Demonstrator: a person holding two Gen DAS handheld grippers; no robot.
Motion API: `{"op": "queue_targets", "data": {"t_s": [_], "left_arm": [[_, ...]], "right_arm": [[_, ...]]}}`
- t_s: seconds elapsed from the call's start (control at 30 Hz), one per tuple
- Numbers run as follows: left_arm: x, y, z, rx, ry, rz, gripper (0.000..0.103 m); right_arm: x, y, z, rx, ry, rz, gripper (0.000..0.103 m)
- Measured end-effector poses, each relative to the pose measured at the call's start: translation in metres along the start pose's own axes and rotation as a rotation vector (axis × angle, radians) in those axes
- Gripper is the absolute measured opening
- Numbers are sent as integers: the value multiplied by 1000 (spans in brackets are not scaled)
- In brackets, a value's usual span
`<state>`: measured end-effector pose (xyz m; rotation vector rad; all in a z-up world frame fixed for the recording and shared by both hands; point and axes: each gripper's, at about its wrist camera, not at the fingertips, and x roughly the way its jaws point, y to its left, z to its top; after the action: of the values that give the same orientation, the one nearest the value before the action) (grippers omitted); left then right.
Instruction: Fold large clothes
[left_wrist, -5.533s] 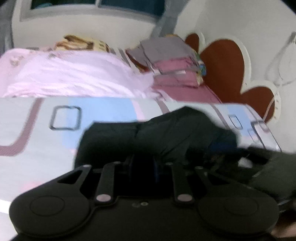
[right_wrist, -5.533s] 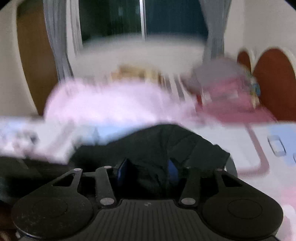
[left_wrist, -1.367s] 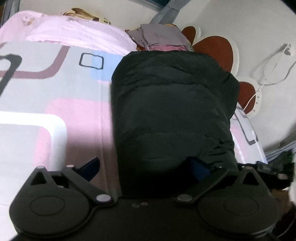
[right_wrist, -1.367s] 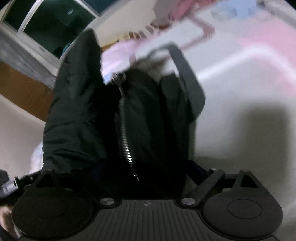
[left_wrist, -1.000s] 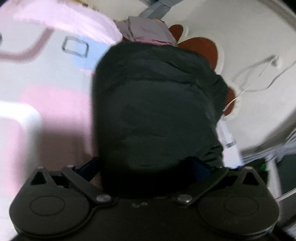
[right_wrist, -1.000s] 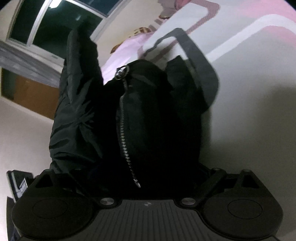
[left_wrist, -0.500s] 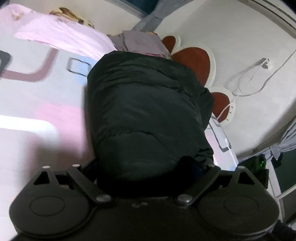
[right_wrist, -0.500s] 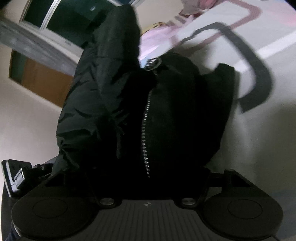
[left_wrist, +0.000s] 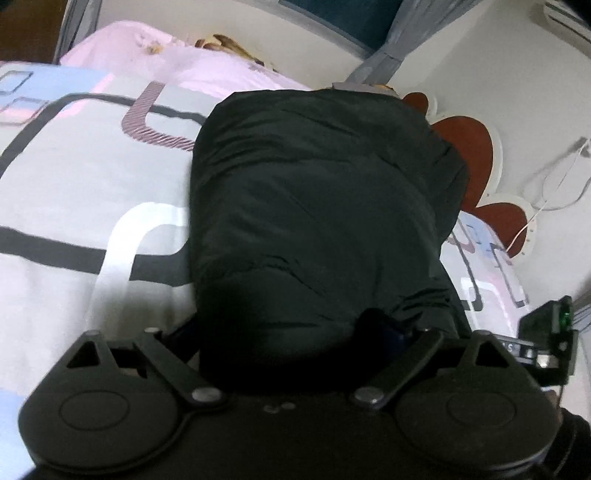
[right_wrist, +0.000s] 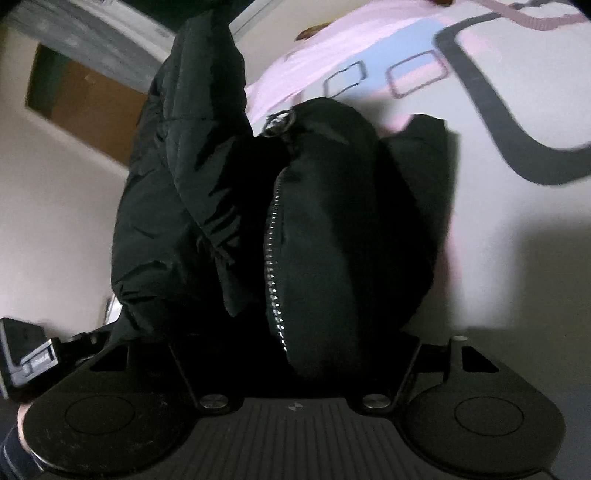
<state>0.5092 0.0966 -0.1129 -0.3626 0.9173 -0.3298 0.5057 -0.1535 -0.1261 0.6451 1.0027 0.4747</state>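
Black puffer jacket (left_wrist: 321, 206) is hanging folded between both tongs, its long axis running away from the left camera toward the headboard (left_wrist: 469, 147), over the patterned bedspread (left_wrist: 74, 184). In the right wrist view its zipper (right_wrist: 271, 266) is running lengthwise away from the camera, with a sleeve rising beside it. Left gripper (left_wrist: 291, 332) and right gripper (right_wrist: 295, 347) are both clamping thick bunches of the jacket, which is hiding their fingertips. Pink bedding (left_wrist: 184, 66) is lying beyond the jacket.
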Motion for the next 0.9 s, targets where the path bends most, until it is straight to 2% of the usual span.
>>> {"op": "queue_targets", "data": {"t_s": [0.13,0.37,0.43,0.47,0.5,0.53,0.6,0.7,0.77,0.83,0.9], "left_arm": [[-5,-17,-1,45,-18,39,93],[-20,-4,-8,42,-44,41,92],[-26,-5,-8,42,-60,56,91],[-32,-4,-8,44,-71,66,89],[-40,-7,-10,49,-85,75,83],[-51,-10,-11,60,-108,80,71],[-70,-13,-13,70,-156,84,58],[-87,-23,-11,89,-196,71,57],[-87,-40,-9,152,-189,54,57],[-77,-57,-8,212,-164,43,57],[-58,-69,-12,250,-90,35,56]], "right_arm": [[-9,5,1,22,-25,-23,68],[-32,17,3,33,-65,-77,68],[-48,20,4,35,-111,-110,68],[-56,20,-3,32,-131,-125,68],[-66,24,-3,25,-156,-141,68],[-77,29,-4,10,-184,-161,68],[-94,48,-3,-64,-242,-206,68],[-113,84,-7,-172,-333,-207,67],[-101,117,-10,-288,-305,-199,45],[-79,143,-16,-395,-261,-208,32],[-52,150,-20,-435,-207,-246,32]]}}
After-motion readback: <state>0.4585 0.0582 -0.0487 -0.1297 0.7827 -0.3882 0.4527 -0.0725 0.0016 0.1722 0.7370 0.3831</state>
